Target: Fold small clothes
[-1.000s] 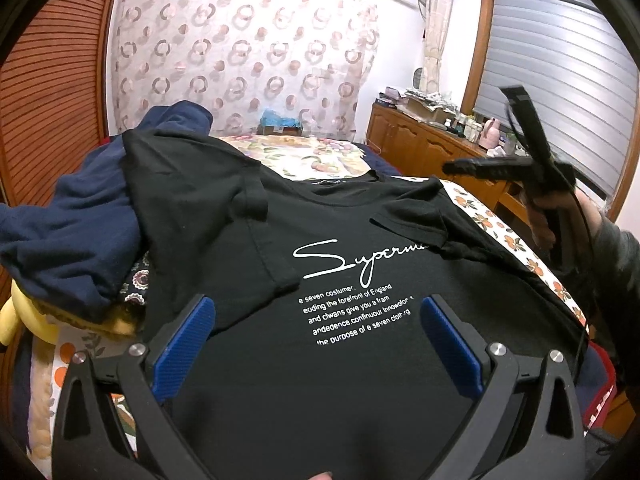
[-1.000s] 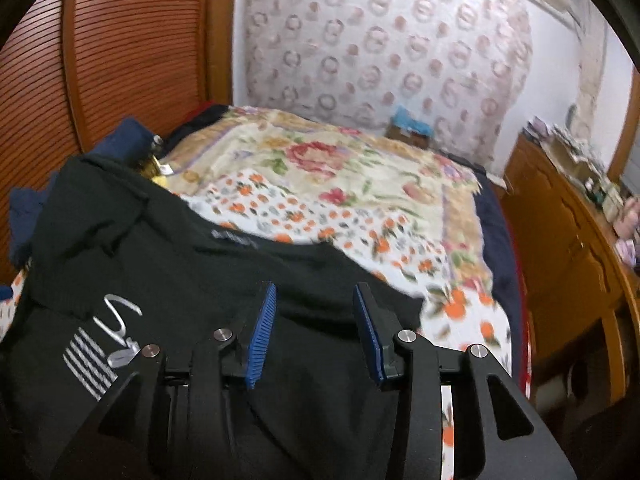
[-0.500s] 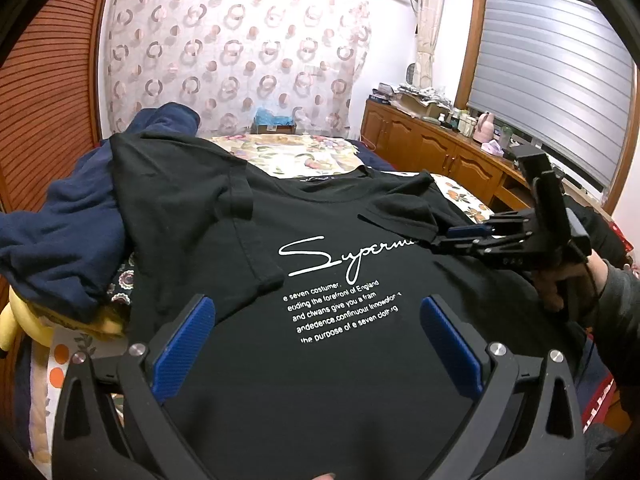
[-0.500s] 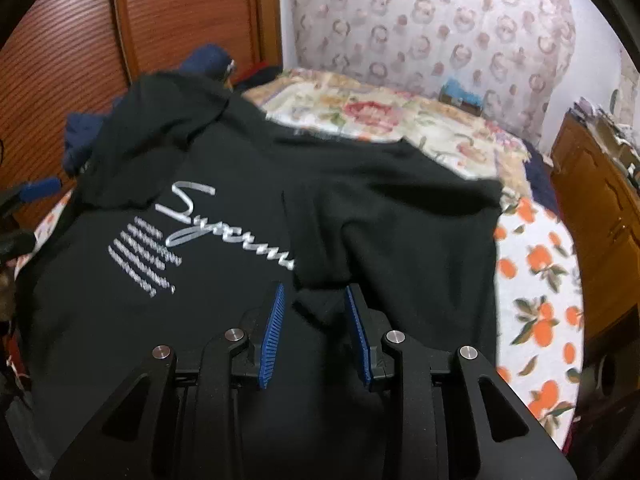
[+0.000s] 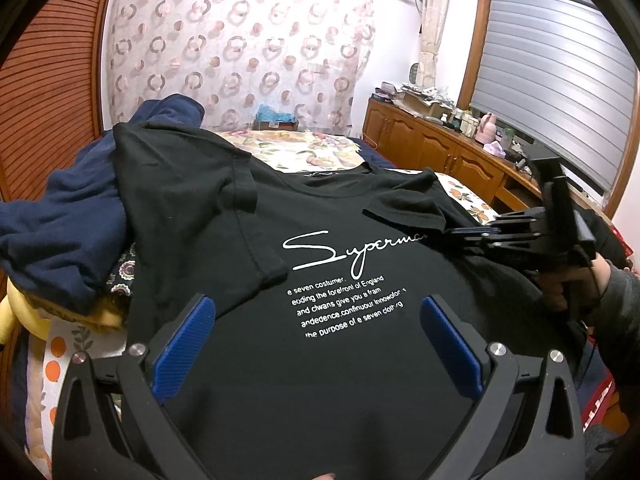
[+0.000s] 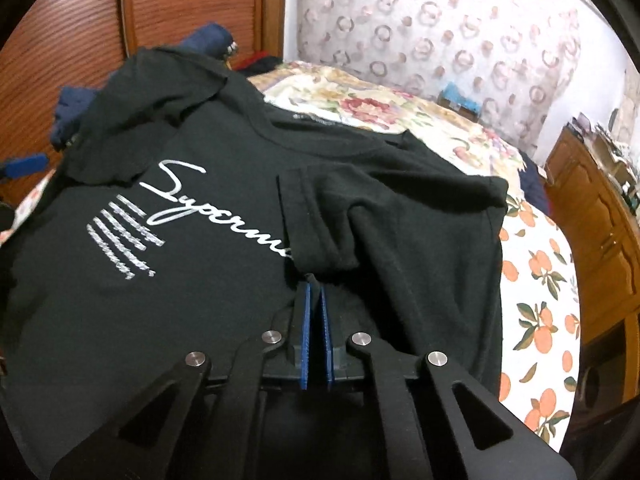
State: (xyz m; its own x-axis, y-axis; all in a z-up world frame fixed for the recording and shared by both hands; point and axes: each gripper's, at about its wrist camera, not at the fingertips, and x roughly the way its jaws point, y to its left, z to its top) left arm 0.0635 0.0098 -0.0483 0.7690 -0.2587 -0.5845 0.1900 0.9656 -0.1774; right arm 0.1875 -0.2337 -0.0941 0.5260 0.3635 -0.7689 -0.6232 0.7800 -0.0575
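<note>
A: Okay, which step?
B: Side fold. Black T-shirt (image 5: 344,320) lies front-up on the bed (image 6: 532,264). Right gripper (image 6: 314,284) pinched shut on cloth just below the folded-in sleeve (image 6: 320,216). Left gripper (image 5: 316,344) wide open over the hem, holding nothing.
A: Next?
B: Probably lift that edge across the print (image 5: 352,252), keeping the pinch.
</note>
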